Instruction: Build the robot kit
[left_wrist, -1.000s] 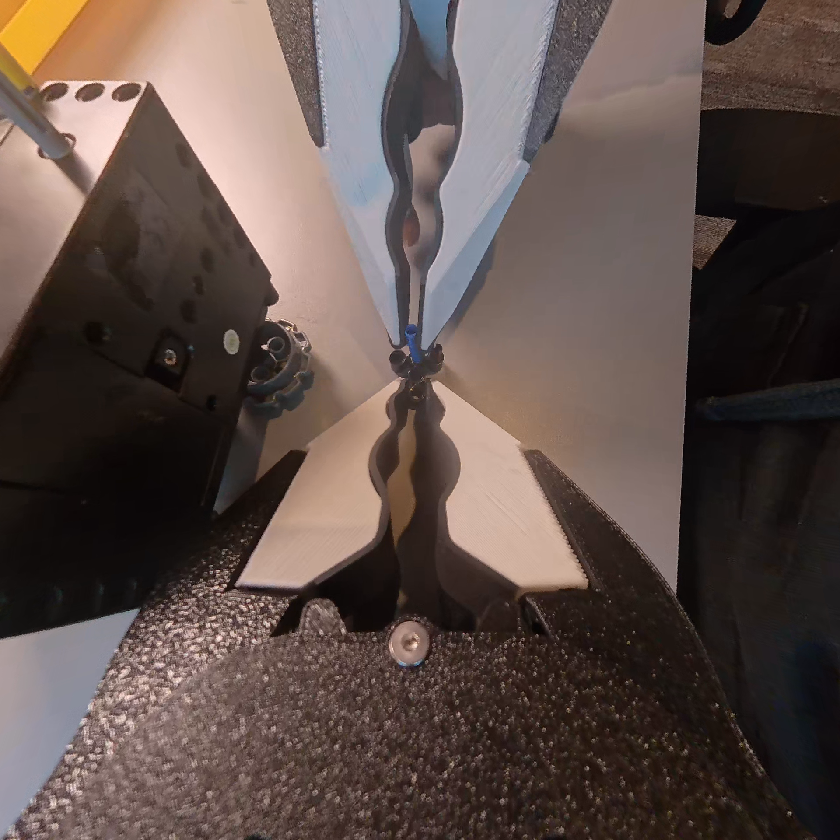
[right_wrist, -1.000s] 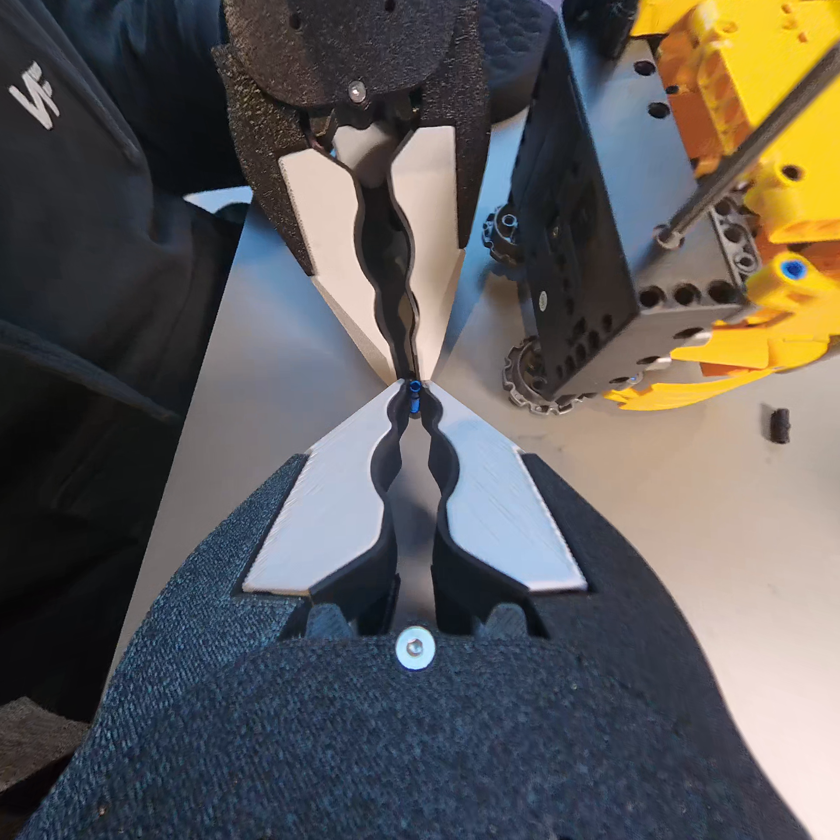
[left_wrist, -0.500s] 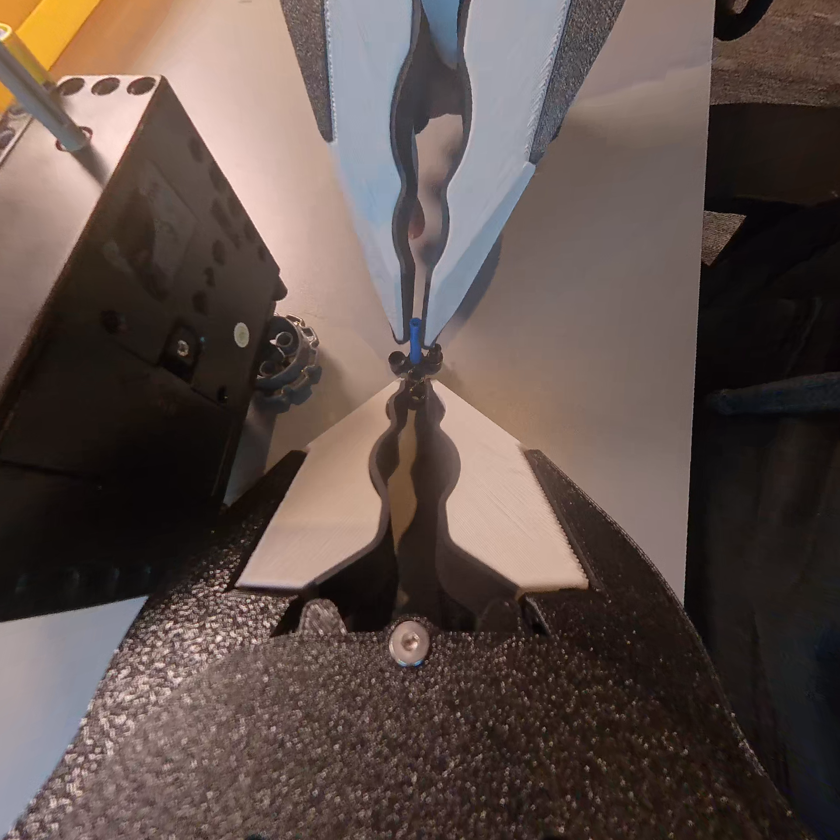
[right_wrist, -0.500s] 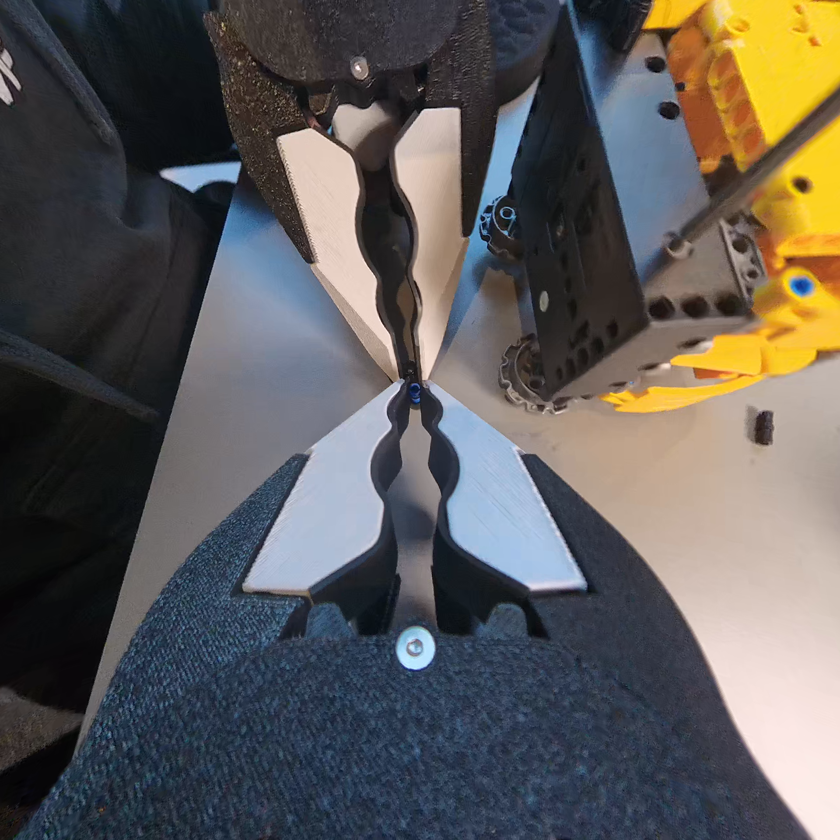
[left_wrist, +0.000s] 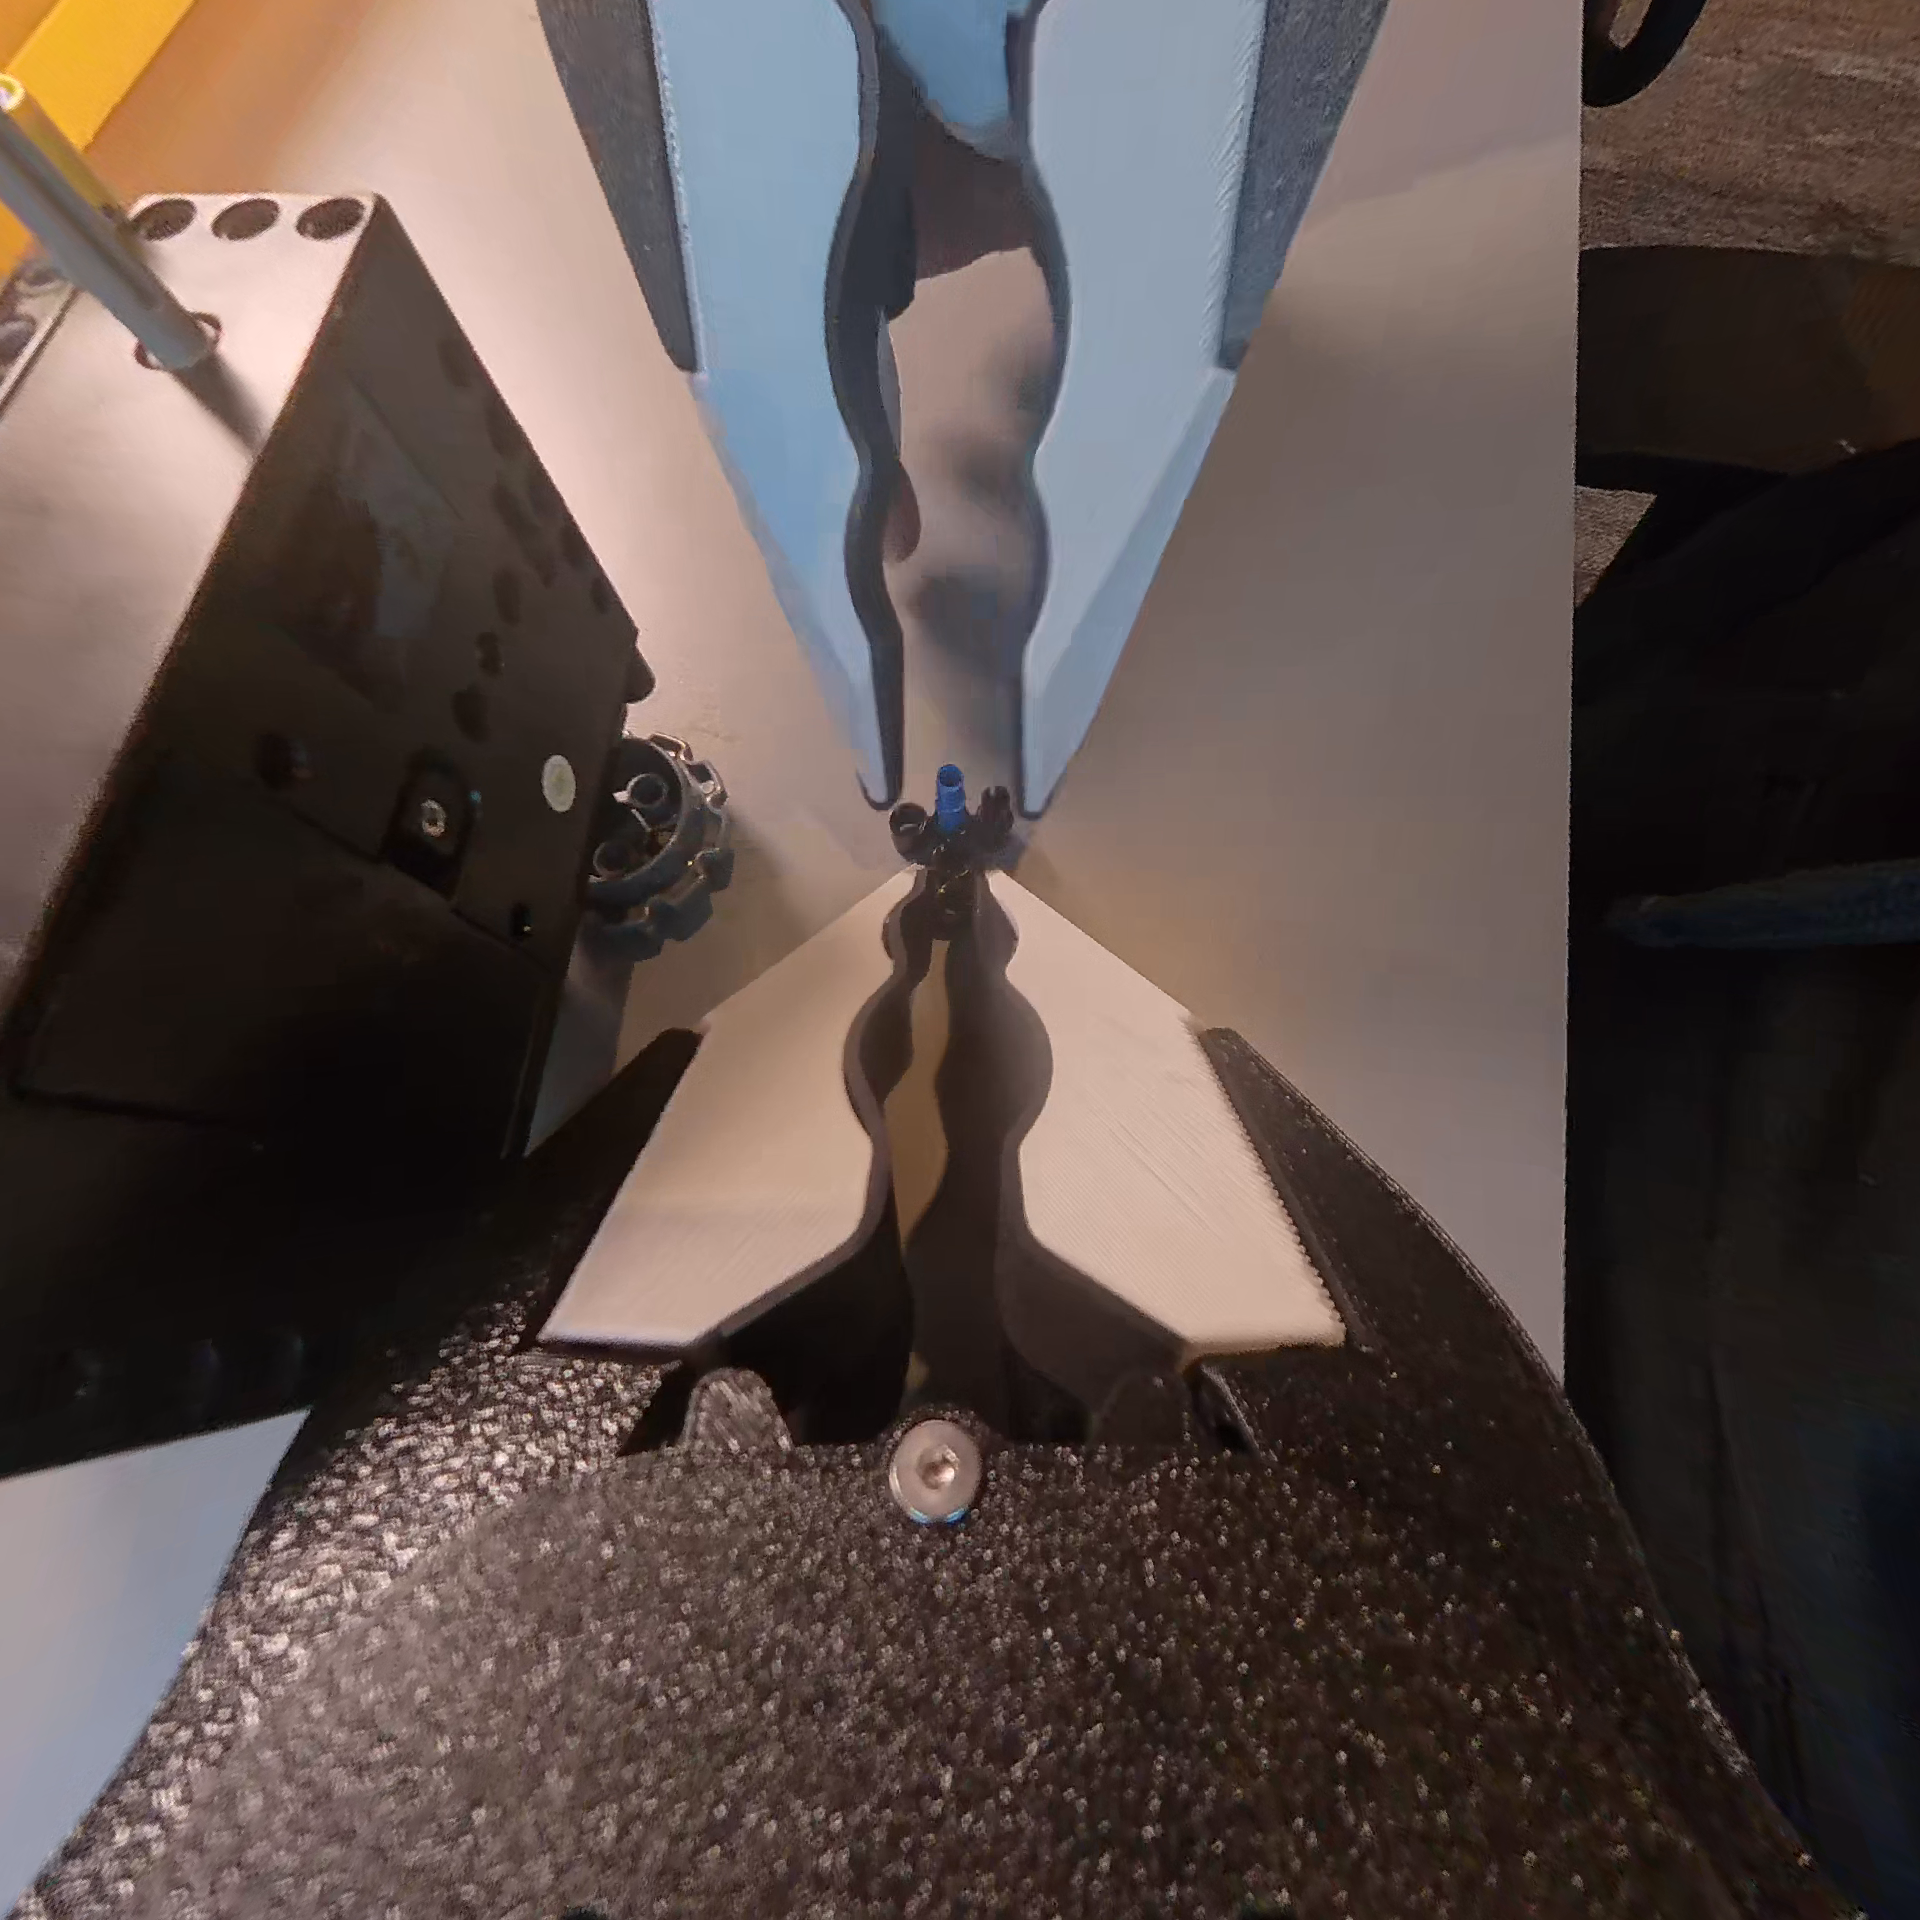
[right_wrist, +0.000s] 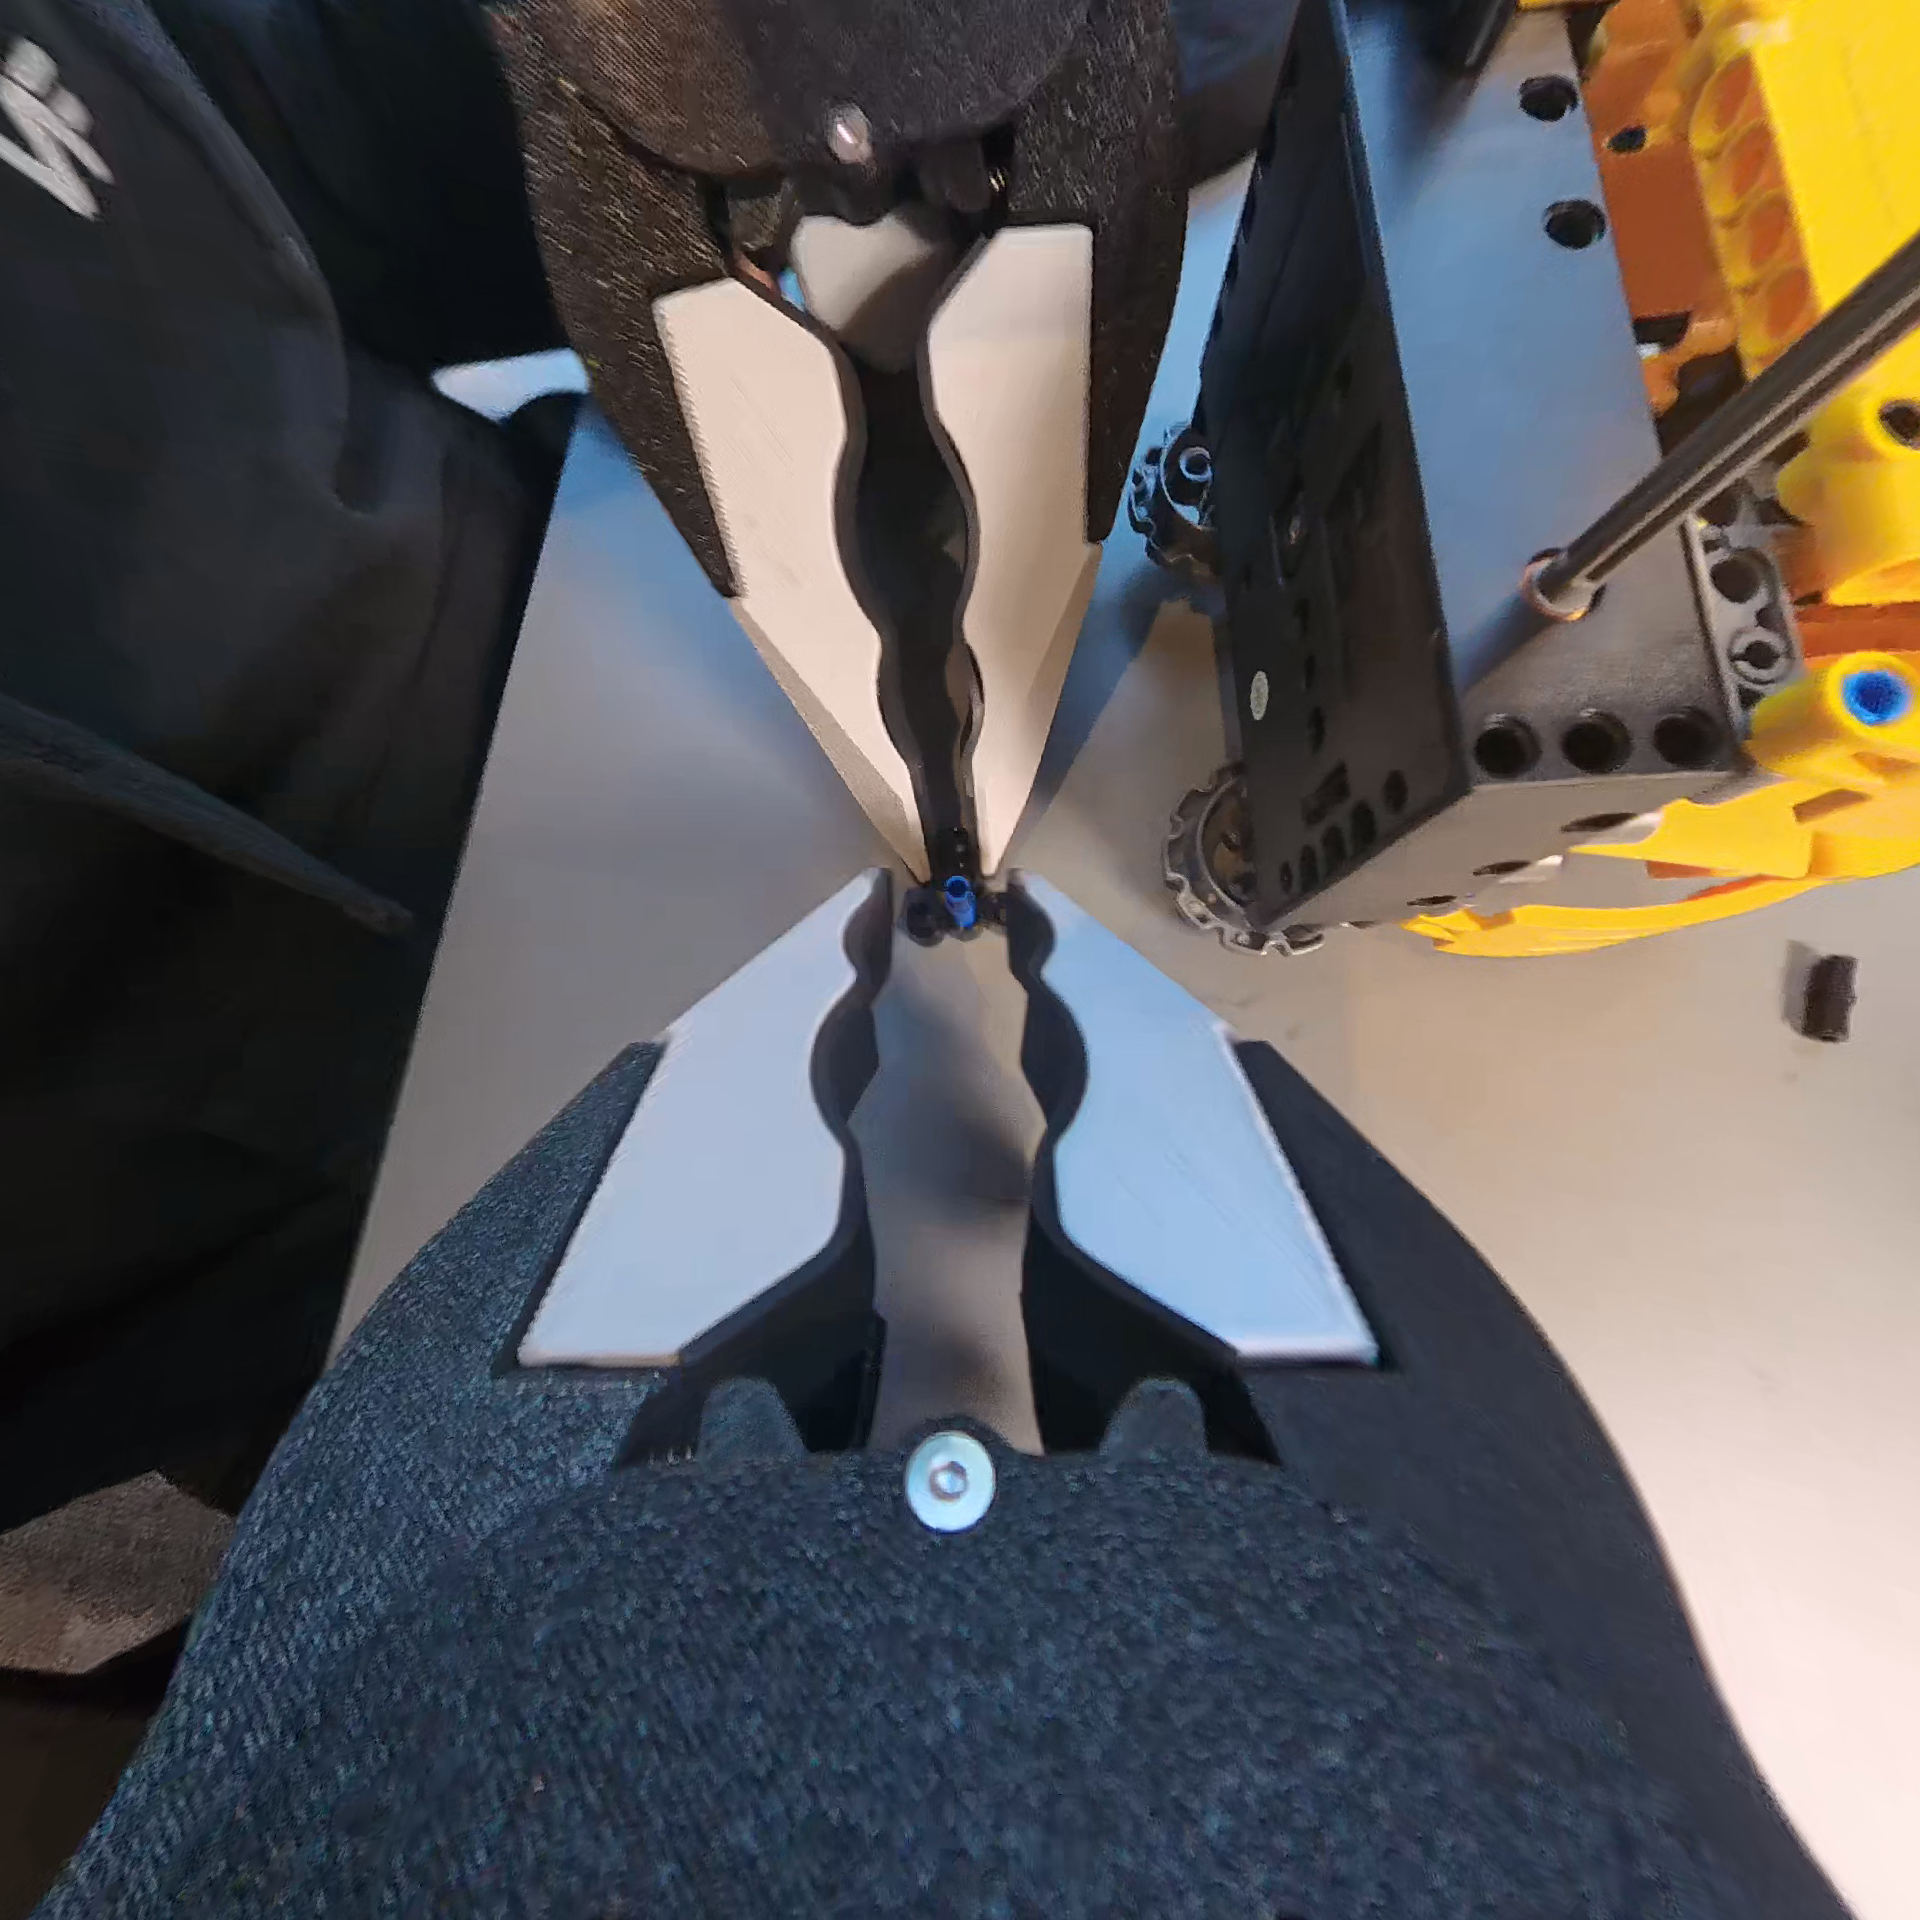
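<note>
Black and tiny, the connector piece (left_wrist: 948, 844) with its blue pin (left_wrist: 948, 808) is sitting pinched in my left hand-held gripper (left_wrist: 943, 883) above the desk (right_wrist: 1455, 1195), my right hand-held gripper (right_wrist: 951, 920) standing slightly parted around it, so I judge any twist could flick it loose.

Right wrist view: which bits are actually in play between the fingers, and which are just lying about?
In play:
- left gripper, shut on the black connector
- blue pin, stuck in that connector
- right gripper, fingers open either side of the pin

Lying about:
- black holed block
- yellow brick model
- toothed wheel by the block
- loose black peg on the table
</note>
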